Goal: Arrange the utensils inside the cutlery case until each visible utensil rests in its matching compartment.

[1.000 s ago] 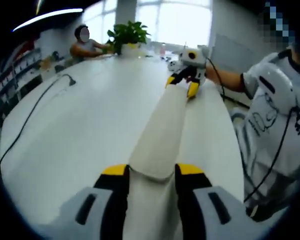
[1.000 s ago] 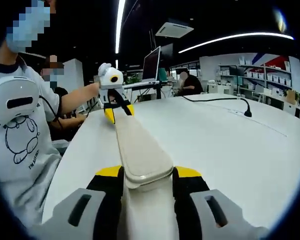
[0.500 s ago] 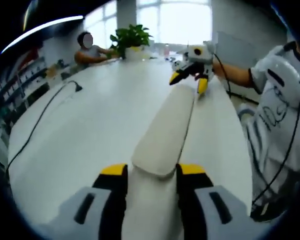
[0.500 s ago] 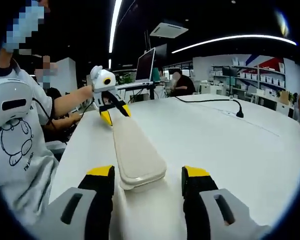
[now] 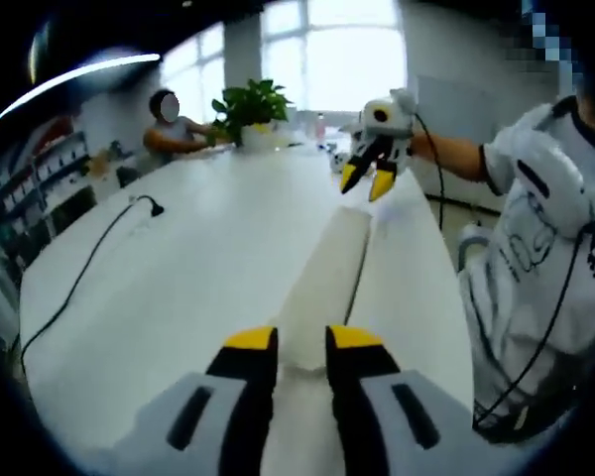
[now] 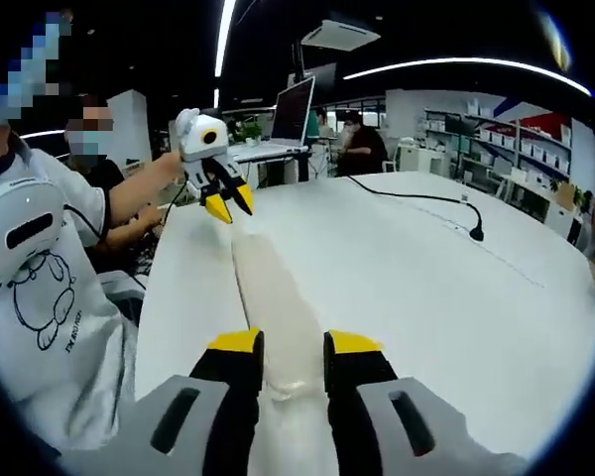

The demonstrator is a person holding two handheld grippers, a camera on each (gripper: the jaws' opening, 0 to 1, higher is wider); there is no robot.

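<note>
Here the left gripper (image 5: 301, 345) has its yellow-tipped jaws drawn in tight against the near end of the cutlery case (image 5: 329, 268), a long, pale, closed case lying lengthwise on the white table (image 5: 198, 258). In the right gripper view the right gripper (image 6: 292, 347) pinches the opposite end of the case (image 6: 268, 297) the same way, its jaws pressed to the case's narrow sides. So the case is clamped at both ends, stretched between the two tools, with its underside on or just above the tabletop; which, I cannot tell.

Beyond the far end of the case in the left gripper view, the right gripper (image 5: 368, 180) appears held by the person's hand, jaws pointing down at the case. In the right gripper view the left gripper (image 6: 227, 204) sits likewise at the case's far end.

To one side of the case stands the person (image 5: 535, 218) in a white printed T-shirt. Across the table from the case a black cable (image 5: 79, 283) trails over the surface; in the right gripper view it ends in a plug (image 6: 474, 233). Past the case's far end in the left gripper view, a potted plant (image 5: 248, 104) stands near bright windows beside a seated person (image 5: 174, 134). An open laptop (image 6: 283, 124) sits beyond the case in the right gripper view.
</note>
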